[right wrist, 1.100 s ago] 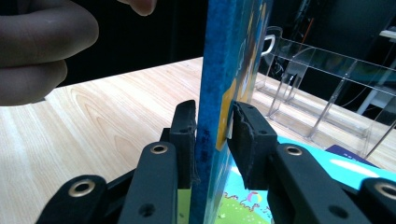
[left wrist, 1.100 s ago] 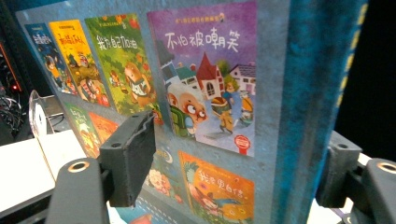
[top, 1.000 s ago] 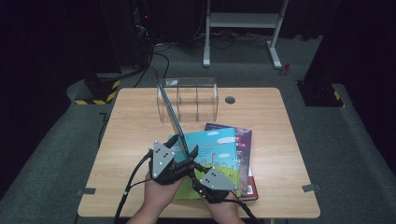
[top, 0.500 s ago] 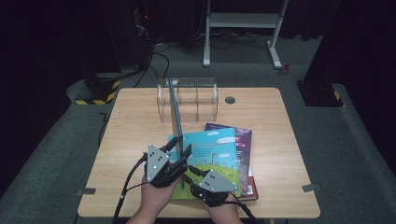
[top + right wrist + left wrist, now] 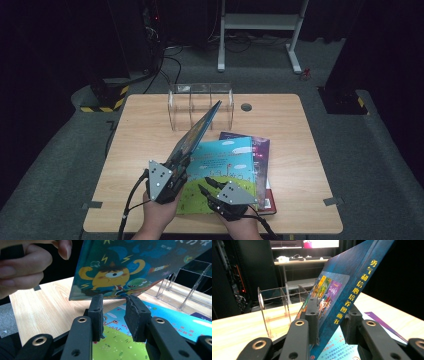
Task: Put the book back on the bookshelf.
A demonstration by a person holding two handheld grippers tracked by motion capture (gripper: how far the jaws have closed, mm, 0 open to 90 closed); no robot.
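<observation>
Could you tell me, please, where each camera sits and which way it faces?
High view: above the near edge, looking forward and down on the table; forearms and both grippers show.
Left gripper view: on the left gripper, facing the rack; its jaws grip the tilted book.
Right gripper view: on the right gripper, low over the stack; a hand shows.
All share the tilted book.

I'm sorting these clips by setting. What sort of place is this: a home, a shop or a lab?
Most likely a lab or recording room: a lone wooden table on grey carpet, black surroundings, an equipment rack with trailing cables, and a desk with a monitor behind.
</observation>
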